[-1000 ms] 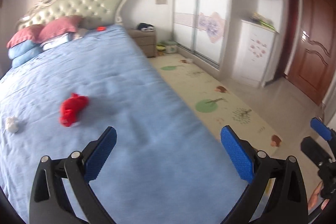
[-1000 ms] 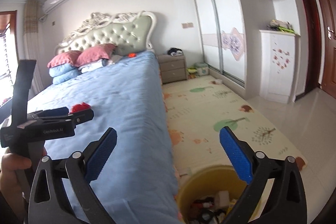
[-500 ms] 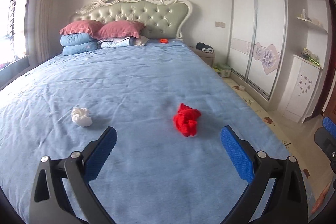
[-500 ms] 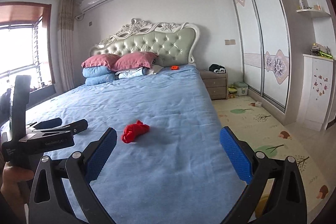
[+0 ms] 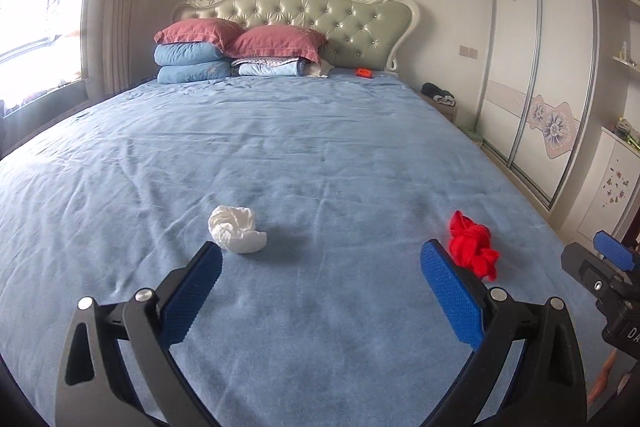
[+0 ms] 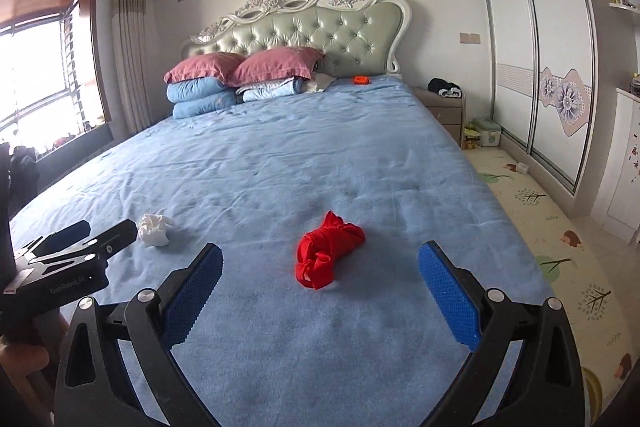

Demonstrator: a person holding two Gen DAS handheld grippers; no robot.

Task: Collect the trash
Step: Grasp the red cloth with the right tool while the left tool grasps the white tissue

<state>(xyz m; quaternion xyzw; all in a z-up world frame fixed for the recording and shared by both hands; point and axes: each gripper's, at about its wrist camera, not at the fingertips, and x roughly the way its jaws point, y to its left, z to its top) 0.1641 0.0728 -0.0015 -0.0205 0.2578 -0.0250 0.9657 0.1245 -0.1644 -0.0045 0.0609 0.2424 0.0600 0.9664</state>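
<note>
Setting: a bedroom, with both handheld grippers held low over a blue bedspread (image 5: 320, 155), facing a tufted green headboard (image 5: 304, 23).
Left gripper (image 5: 320, 287): jaws spread wide and holding nothing, blue pads (image 5: 192, 291) aimed up the bed.
Right gripper (image 6: 320, 287): likewise spread wide and holding nothing above the cover; its tip also shows at the right edge of the left wrist view.
White wad (image 5: 237, 229): crumpled tissue or paper, lying on the cover just beyond the left gripper's left finger, apart from it.
Red wad (image 6: 329, 249): a crumpled red piece, cloth or plastic, hard to tell which, lying on the cover ahead of the right gripper, between the lines of its fingers.
Orange item (image 6: 361, 79): small, far off by the headboard, too small to identify.
Pillows (image 5: 240, 47): two pink over folded blue bedding, stacked at the head of the bed.
Floor: a patterned play mat (image 6: 560, 227) runs beside the bed toward the sliding wardrobe (image 6: 536, 47).
</note>
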